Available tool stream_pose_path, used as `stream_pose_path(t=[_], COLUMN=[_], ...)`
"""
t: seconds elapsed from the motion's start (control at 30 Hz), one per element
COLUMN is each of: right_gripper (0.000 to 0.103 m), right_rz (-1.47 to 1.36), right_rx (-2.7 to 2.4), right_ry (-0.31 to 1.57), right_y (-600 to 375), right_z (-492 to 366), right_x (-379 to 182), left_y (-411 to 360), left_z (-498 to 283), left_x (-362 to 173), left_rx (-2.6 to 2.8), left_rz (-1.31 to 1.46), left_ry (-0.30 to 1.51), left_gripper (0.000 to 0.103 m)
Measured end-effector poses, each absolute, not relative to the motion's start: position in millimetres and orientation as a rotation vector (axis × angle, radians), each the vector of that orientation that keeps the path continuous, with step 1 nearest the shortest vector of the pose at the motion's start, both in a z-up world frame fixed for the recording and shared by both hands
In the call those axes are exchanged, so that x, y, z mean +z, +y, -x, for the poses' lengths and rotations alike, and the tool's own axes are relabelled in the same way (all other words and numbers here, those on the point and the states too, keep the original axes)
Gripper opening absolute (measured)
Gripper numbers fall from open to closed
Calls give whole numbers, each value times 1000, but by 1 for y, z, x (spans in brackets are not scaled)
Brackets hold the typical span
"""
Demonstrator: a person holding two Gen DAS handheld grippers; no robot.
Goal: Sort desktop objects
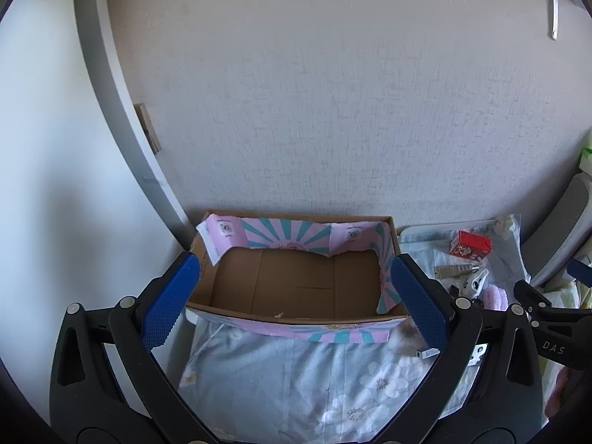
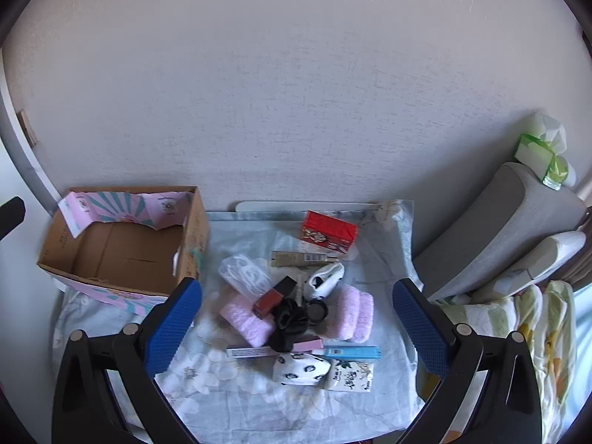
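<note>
A cardboard box with a pink and teal lining stands against the wall, and I see nothing inside it. My left gripper hovers over its near edge, open and holding nothing. To the box's right, a pile lies on the floral cloth: a red carton, a gold tube, a clear bag with a white cable, a black hair tie, two pink fluffy pieces, a blue box and a patterned pouch. Above the pile hangs my right gripper, open, nothing between its fingers.
A grey padded chair back leans at the right with a green tissue pack on top. A yellow-green blanket lies beside the cloth. The wall runs close behind the box and the pile.
</note>
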State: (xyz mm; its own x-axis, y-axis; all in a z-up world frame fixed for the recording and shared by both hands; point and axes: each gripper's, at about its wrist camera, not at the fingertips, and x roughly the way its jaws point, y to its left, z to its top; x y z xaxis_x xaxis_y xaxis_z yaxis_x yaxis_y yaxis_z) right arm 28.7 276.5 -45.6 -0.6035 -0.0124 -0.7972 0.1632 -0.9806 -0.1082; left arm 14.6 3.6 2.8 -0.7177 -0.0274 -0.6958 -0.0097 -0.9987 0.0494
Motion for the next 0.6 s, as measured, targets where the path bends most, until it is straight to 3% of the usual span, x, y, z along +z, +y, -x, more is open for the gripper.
stream_pose_path(t=[0.43, 0.6], right_gripper=[103, 103], right_rz=[-1222, -1258], right_rx=[-2776, -2725], right_ry=[359, 259], right_y=[266, 273], right_z=[-42, -41], right_x=[-44, -43], left_y=[7, 13], left_z=[-17, -17], left_x=[13, 11], left_rx=[-2892, -2903], left_rz=[-1144, -1170], left_ry=[-141, -157], left_gripper=[103, 103])
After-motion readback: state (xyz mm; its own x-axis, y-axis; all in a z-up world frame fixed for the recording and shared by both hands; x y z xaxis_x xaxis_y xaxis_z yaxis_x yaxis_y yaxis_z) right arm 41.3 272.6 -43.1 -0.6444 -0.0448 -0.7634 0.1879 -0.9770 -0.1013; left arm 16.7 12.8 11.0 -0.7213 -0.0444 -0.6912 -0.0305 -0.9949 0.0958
